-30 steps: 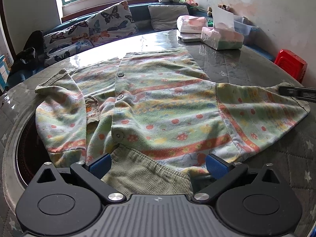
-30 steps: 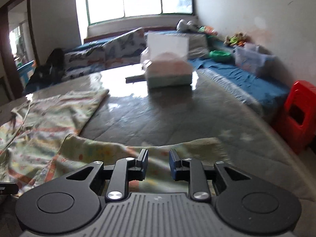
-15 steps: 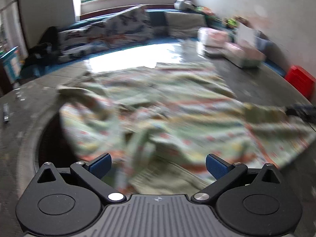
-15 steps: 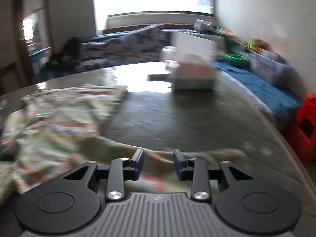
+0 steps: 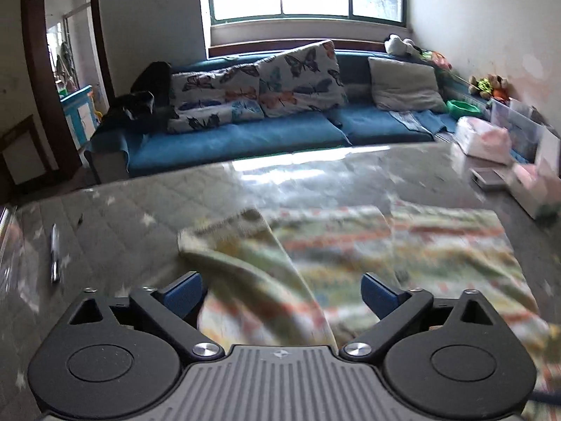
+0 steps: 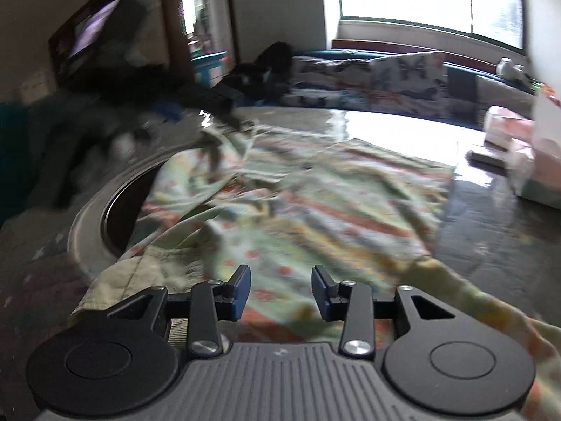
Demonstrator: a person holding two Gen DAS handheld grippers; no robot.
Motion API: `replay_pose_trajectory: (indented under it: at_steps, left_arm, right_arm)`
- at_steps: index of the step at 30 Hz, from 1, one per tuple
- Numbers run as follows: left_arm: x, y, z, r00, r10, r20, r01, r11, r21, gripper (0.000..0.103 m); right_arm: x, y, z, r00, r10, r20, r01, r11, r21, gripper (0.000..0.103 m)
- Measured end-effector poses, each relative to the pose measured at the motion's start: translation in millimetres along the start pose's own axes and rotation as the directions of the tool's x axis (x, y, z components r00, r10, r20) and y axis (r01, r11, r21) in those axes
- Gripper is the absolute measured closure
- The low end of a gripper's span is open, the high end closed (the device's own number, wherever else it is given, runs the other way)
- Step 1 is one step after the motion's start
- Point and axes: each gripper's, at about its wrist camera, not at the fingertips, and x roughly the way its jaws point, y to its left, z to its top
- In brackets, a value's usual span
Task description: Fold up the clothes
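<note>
A pastel striped, dotted button-up garment [image 5: 403,245] lies spread on the grey quilted table [image 5: 140,217]. In the left wrist view my left gripper [image 5: 280,294] hovers open and wide over the garment's left part. A folded sleeve [image 5: 252,273] runs diagonally beneath the jaws, and nothing is held. In the right wrist view my right gripper [image 6: 282,296] is open with a moderate gap, low over the garment [image 6: 315,203]. A crumpled sleeve [image 6: 115,280] lies at its left. Both views are motion-blurred.
Tissue boxes and packs [image 5: 484,140] stand at the table's far right. A small pen-like object [image 5: 54,256] lies at the left. A dark round opening in the table [image 6: 115,207] shows beside the garment. A dark blurred shape [image 6: 122,105] fills the left. A blue sofa [image 5: 245,137] lies behind.
Both grippers have swung quickly leftward. The left one moved from the collar to the left sleeve. The right one left the right sleeve, its jaws widened, and it now faces the garment's body.
</note>
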Motion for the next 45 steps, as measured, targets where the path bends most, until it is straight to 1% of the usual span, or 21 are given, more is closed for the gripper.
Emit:
replay_pose_trajectory:
  at_steps: [1,5,9,12,13,17,18,19,20,22,24,25,29,31,38,45]
  left_arm:
    - [8,-1,4,1.0,0.01,0.002,-0.01,1.0,0.002,0.005]
    - [44,-1,20,0.999,0.047,-0.007,-0.047,0.999,-0.001,0.008]
    - [74,-3,28,0.997,0.069,-0.028,-0.069,0.998,0.006,0.015]
    - [91,-4,28,0.995,0.093,-0.045,-0.092,0.995,0.024,0.018]
    - [96,-3,27,0.994,0.1,-0.053,-0.098,0.995,0.026,0.02]
    - [103,6,19,0.994,0.087,-0.065,-0.087,0.996,0.005,0.028]
    - [102,8,19,0.995,0.083,-0.062,-0.083,0.997,0.003,0.033]
    - [102,11,20,0.995,0.081,-0.061,-0.081,0.997,-0.001,0.045]
    - [101,14,21,0.995,0.079,-0.06,-0.079,0.997,-0.004,0.051]
    - [99,17,20,0.995,0.079,-0.061,-0.079,0.997,-0.005,0.071]
    - [96,22,21,0.996,0.071,-0.062,-0.072,0.997,-0.017,0.08]
    - [94,24,21,0.996,0.07,-0.059,-0.071,0.997,-0.018,0.086]
    - [75,37,20,0.997,0.064,-0.035,-0.065,0.996,-0.055,0.089]
    - [62,48,20,0.997,0.07,-0.017,-0.071,0.995,-0.074,0.094]
    - [6,101,7,0.992,0.117,0.039,-0.108,0.977,-0.183,0.098]
    - [-62,157,-23,0.977,0.185,0.103,-0.149,0.947,-0.284,0.099]
  right_arm:
    - [2,1,-1,1.0,0.007,-0.007,-0.007,1.0,-0.002,0.061]
    - [5,1,-4,1.0,0.02,-0.009,-0.02,1.0,0.0,0.06]
    - [7,-2,-2,0.999,0.034,-0.007,-0.034,0.999,0.015,0.057]
    - [8,-3,-3,0.999,0.045,-0.004,-0.045,0.999,0.016,0.055]
    - [8,-4,-3,0.999,0.048,-0.003,-0.048,0.999,0.017,0.055]
    - [8,-6,-4,0.998,0.059,0.004,-0.059,0.998,0.031,0.055]
    - [8,-7,-4,0.998,0.061,0.005,-0.061,0.998,0.031,0.055]
    - [8,-7,-4,0.998,0.061,0.006,-0.061,0.998,0.032,0.055]
    - [8,-7,-4,0.998,0.06,0.006,-0.06,0.998,0.031,0.055]
    - [8,-6,-4,0.998,0.058,0.007,-0.058,0.998,0.028,0.054]
    - [9,-6,-4,0.998,0.054,0.007,-0.054,0.998,0.022,0.054]
    - [9,-5,-5,0.999,0.052,0.008,-0.052,0.998,0.019,0.054]
    - [10,-4,-5,0.999,0.042,0.009,-0.042,0.999,0.01,0.054]
    - [11,-3,-4,0.999,0.035,0.008,-0.035,0.999,0.003,0.054]
    - [13,0,-3,1.0,0.015,0.001,-0.015,1.0,-0.021,0.054]
    - [12,4,0,1.0,-0.016,-0.021,0.015,0.999,-0.049,0.054]
